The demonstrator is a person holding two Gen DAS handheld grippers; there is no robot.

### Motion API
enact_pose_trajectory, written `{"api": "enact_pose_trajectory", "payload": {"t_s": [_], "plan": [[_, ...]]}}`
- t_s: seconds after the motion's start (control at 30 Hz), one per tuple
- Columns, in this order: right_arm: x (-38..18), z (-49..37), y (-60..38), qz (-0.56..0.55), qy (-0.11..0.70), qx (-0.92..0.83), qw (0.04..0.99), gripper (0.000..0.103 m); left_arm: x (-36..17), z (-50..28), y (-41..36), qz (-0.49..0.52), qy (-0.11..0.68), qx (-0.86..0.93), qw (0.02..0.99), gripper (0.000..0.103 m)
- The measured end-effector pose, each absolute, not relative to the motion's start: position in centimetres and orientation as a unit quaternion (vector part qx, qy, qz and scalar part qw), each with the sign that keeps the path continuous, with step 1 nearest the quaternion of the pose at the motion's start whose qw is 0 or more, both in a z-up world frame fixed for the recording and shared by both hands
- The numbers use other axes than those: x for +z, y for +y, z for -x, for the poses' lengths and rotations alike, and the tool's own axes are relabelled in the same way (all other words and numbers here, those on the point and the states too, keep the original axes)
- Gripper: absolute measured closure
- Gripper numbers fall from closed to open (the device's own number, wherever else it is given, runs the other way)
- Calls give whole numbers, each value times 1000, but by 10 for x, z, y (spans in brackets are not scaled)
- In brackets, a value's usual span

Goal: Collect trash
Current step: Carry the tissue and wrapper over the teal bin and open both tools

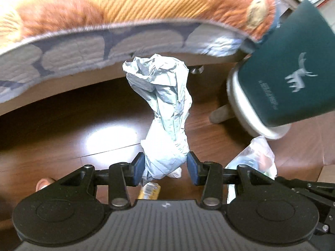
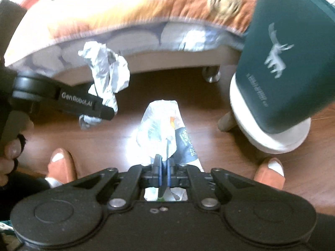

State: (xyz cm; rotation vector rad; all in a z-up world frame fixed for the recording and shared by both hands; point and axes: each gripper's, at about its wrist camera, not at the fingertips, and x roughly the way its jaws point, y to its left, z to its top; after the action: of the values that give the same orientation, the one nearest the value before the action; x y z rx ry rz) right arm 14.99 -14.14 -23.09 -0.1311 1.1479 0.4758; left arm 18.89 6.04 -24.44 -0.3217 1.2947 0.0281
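My left gripper (image 1: 165,167) is shut on a crumpled pale grey paper wad (image 1: 165,108) and holds it up above the brown wood floor. The same wad (image 2: 106,73) and the left gripper (image 2: 100,113) show at the left of the right wrist view. My right gripper (image 2: 164,167) is shut on a clear plastic bag (image 2: 161,125) with printed wrappers inside. That bag (image 1: 255,156) shows at the lower right of the left wrist view. A yellow wrapper (image 1: 149,191) lies on the floor below the wad.
A dark green bin with a white deer print (image 1: 293,69) stands tilted in view at the right on a white base (image 2: 270,138). A bed with an orange cover (image 1: 134,2) runs across the back. The person's feet in orange slippers (image 2: 61,163) stand close by.
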Motion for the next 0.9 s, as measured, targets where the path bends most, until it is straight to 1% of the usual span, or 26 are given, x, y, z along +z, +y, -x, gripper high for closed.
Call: {"api": "enact_pose_trajectory", "payload": {"t_s": [0.27, 0.5, 0.67, 0.9], "plan": [[-164, -130, -174, 7, 472, 235, 850, 99, -168, -162, 26, 127, 567, 2, 814, 60], [-113, -127, -215, -46, 426, 229, 874, 99, -114, -154, 1, 118, 544, -9, 831, 60], [-72, -141, -249, -60, 386, 205, 898, 99, -76, -165, -28, 95, 520, -34, 848, 60], [-38, -183, -292, -74, 334, 165, 925, 99, -24, -201, -79, 53, 480, -83, 872, 60]]}}
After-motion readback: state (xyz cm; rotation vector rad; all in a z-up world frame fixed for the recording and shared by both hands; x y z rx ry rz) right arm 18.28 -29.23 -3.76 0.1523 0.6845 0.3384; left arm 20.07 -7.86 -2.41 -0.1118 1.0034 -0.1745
